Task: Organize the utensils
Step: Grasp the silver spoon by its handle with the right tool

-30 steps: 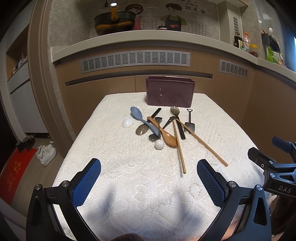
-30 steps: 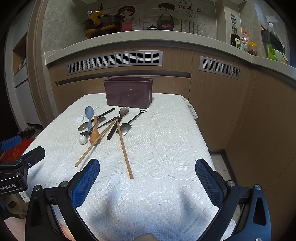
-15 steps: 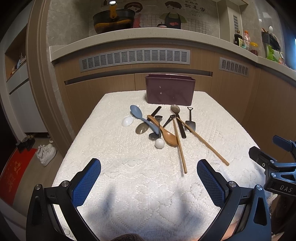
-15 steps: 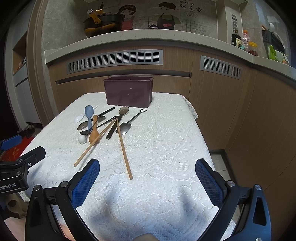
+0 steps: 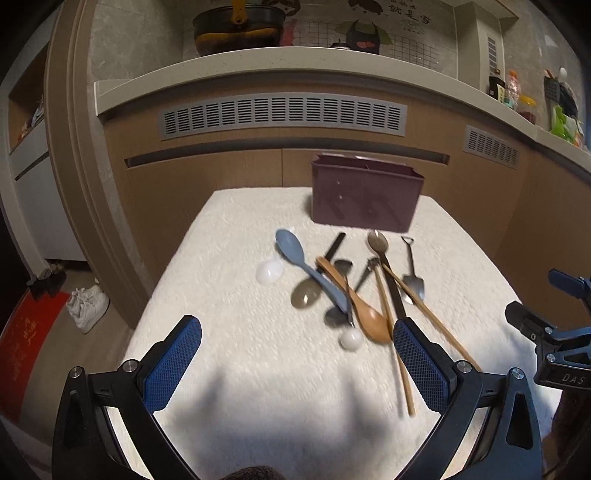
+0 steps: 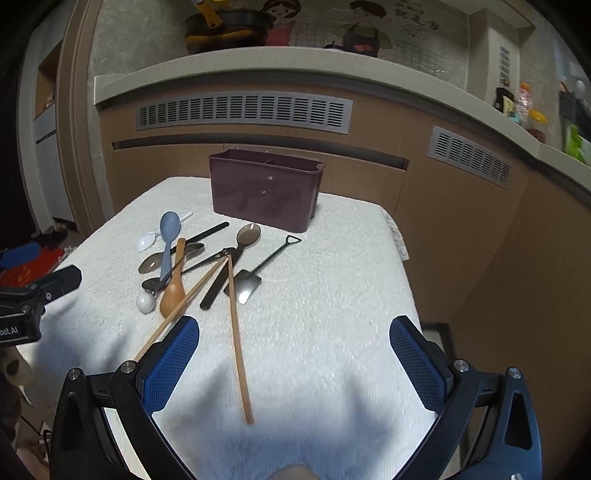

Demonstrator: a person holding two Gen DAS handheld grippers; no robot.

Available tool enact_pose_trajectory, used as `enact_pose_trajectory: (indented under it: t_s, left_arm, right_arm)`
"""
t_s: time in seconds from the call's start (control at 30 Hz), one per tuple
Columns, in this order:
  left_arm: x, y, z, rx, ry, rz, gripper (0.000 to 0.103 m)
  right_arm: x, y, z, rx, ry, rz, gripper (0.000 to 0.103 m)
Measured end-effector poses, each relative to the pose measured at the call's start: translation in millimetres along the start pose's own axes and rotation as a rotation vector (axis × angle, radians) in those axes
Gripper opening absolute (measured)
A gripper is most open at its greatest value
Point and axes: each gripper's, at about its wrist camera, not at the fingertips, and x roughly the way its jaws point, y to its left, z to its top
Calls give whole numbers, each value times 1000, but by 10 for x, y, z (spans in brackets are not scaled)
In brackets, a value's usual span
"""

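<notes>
A pile of utensils lies on the white cloth table: a blue spoon, a wooden spoon, two wooden chopsticks, a white spoon, metal spoons and a small shovel spoon. A maroon holder box stands behind them. The pile also shows in the right wrist view, with the wooden spoon, a chopstick and the box. My left gripper is open and empty, just short of the pile. My right gripper is open and empty over the near chopstick end.
A wooden counter front with vent grilles rises behind the table. White shoes lie on the floor at the left. The table's right edge drops off to the floor. A pot sits on the counter.
Both grippers have moved forward toward the utensil pile, which now looks larger and nearer. The utensils and box have not moved. Both jaws stay open.
</notes>
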Motion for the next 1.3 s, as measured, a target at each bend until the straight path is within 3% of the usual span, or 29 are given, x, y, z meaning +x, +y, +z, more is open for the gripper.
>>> enact_pose_trajectory:
  t_s: [0.17, 0.37, 0.47, 0.53, 0.63, 0.8, 0.87, 0.9, 0.93, 1.1, 1.2, 1.3]
  left_arm:
    - [275, 262, 277, -41, -8, 9, 103]
    - [607, 584, 475, -113, 16, -1, 103]
    - [735, 730, 500, -138, 27, 18, 103]
    - [823, 822, 508, -151, 40, 28, 103]
    - [890, 909, 487, -164, 48, 38, 103]
    - [1019, 959, 431, -180, 93, 2, 103]
    - [1062, 941, 418, -177, 110, -13, 103]
    - [1078, 927, 416, -177, 117, -18, 103]
    - [1091, 903, 420, -175, 121, -21, 103]
    - [1194, 757, 498, -151, 126, 0, 103]
    - [1376, 605, 550, -120, 204, -10, 103]
    - [1489, 465, 615, -111, 223, 10, 103]
  right_arm:
    - [432, 27, 311, -48, 39, 2, 103]
    - [1029, 80, 612, -6, 110, 40, 99]
    - [1364, 190, 716, 9, 160, 60, 85]
    - [1614, 304, 785, 13, 213, 88, 71]
    - [1933, 442, 851, 45, 276, 117, 70]
    - [2317, 561, 926, 68, 344, 94, 62]
    - [2352, 558, 946, 83, 345, 90, 58]
    - [2345, 559, 951, 79, 343, 88, 40]
    - [2331, 560, 956, 66, 342, 93, 31]
    - [2065, 428, 951, 15, 279, 112, 32]
    - [1879, 263, 896, 14, 241, 108, 32]
    - [1767, 86, 825, 17, 215, 93, 32]
